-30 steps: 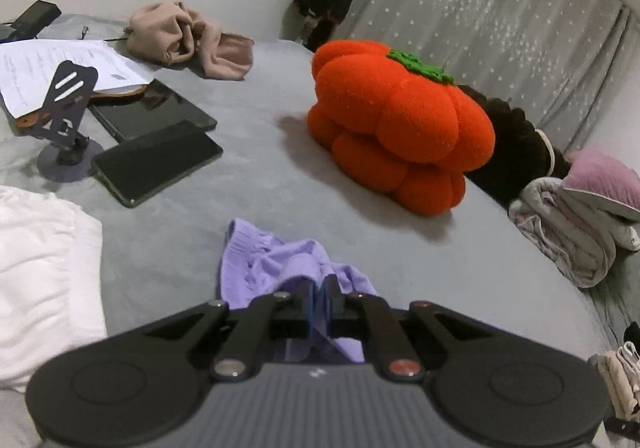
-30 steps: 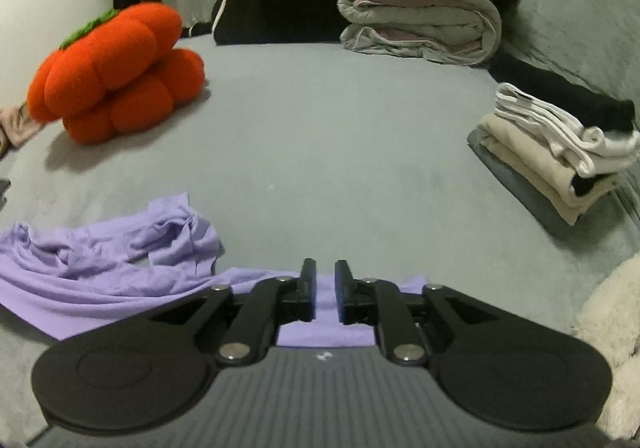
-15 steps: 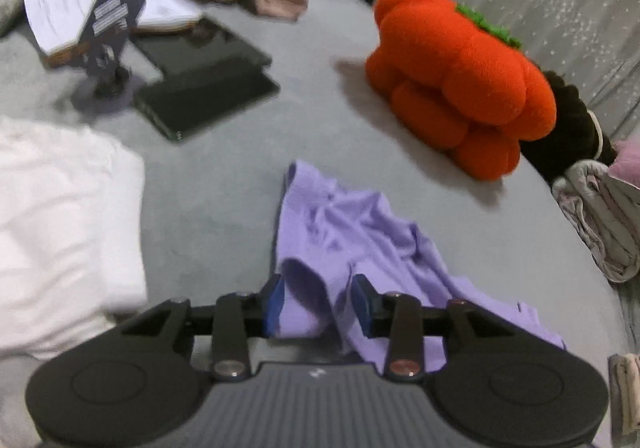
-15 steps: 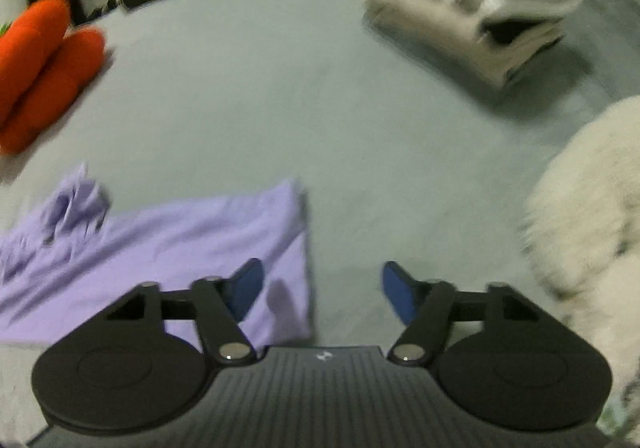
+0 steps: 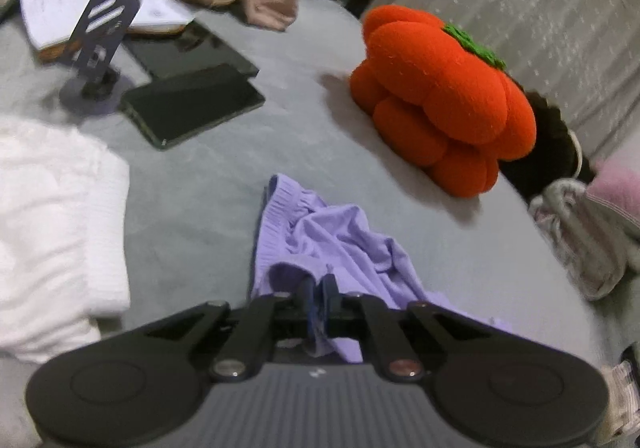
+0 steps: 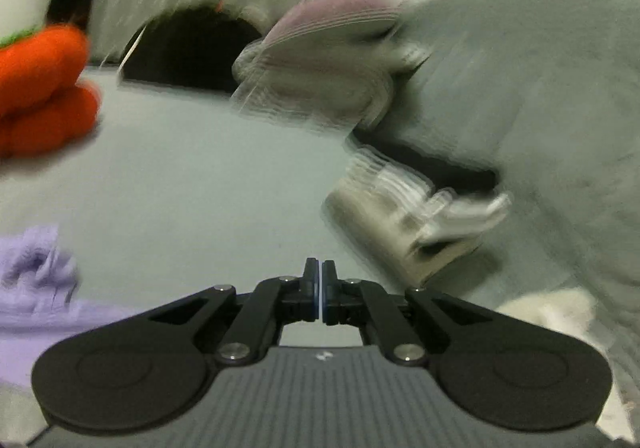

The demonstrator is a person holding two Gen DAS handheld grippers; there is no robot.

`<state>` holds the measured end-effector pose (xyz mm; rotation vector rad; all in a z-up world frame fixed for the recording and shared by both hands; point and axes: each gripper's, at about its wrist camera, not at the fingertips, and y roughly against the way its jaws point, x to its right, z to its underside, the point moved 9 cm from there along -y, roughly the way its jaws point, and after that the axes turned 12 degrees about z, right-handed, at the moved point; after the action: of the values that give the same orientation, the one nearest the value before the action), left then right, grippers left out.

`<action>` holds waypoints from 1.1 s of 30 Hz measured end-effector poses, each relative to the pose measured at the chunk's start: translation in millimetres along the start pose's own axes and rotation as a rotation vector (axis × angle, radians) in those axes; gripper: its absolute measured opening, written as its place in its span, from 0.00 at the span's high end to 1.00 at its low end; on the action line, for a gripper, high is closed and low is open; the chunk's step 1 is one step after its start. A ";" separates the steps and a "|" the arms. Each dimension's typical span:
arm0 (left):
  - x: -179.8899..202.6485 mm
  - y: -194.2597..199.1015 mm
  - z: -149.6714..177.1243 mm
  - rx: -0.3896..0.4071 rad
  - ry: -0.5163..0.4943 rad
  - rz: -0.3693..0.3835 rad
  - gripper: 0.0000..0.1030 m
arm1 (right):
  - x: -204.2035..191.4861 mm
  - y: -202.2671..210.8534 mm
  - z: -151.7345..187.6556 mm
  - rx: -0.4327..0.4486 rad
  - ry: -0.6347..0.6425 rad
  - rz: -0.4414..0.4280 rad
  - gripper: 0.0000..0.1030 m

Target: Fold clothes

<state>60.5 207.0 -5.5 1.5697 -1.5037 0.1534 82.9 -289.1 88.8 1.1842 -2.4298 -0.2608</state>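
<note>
A crumpled purple garment [image 5: 320, 232] lies on the grey bed [image 5: 200, 200], just ahead of my left gripper [image 5: 318, 288]. That gripper is shut on a raised fold at the garment's near edge. In the blurred right wrist view the same purple garment [image 6: 36, 288] sits at the lower left, and its edge runs behind the gripper body. My right gripper [image 6: 320, 280] is shut with its pads together. No cloth shows between them, and only grey bed [image 6: 200, 188] lies ahead of the tips.
An orange pumpkin plush [image 5: 440, 96] sits beyond the garment. White cloth [image 5: 52, 216] lies to the left, with two tablets [image 5: 192, 104], a phone stand [image 5: 96, 44] and papers behind it. A folded stack [image 6: 400, 216] and a bedding pile [image 6: 328, 48] stand to the right.
My left gripper opened and has shut again on a fold of the purple garment. My right gripper was wide open over the garment's edge, and it has now shut and swung upward.
</note>
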 end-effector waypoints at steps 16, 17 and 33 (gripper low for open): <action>-21.3 -6.5 0.0 -0.019 0.074 -0.065 0.49 | -16.1 -53.3 104.5 -0.621 -0.193 -0.309 0.82; -19.4 -8.1 0.6 -0.023 0.059 -0.065 0.49 | -18.1 -53.0 104.8 -0.619 -0.183 -0.312 0.81; -31.4 4.7 -22.9 0.113 0.082 -0.048 0.96 | -47.2 -41.7 100.2 -0.548 -0.039 -0.370 0.52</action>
<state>60.0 245.9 -10.5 1.6671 -1.4137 0.2759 93.0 -279.5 -28.6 1.3484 -1.9520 -0.9929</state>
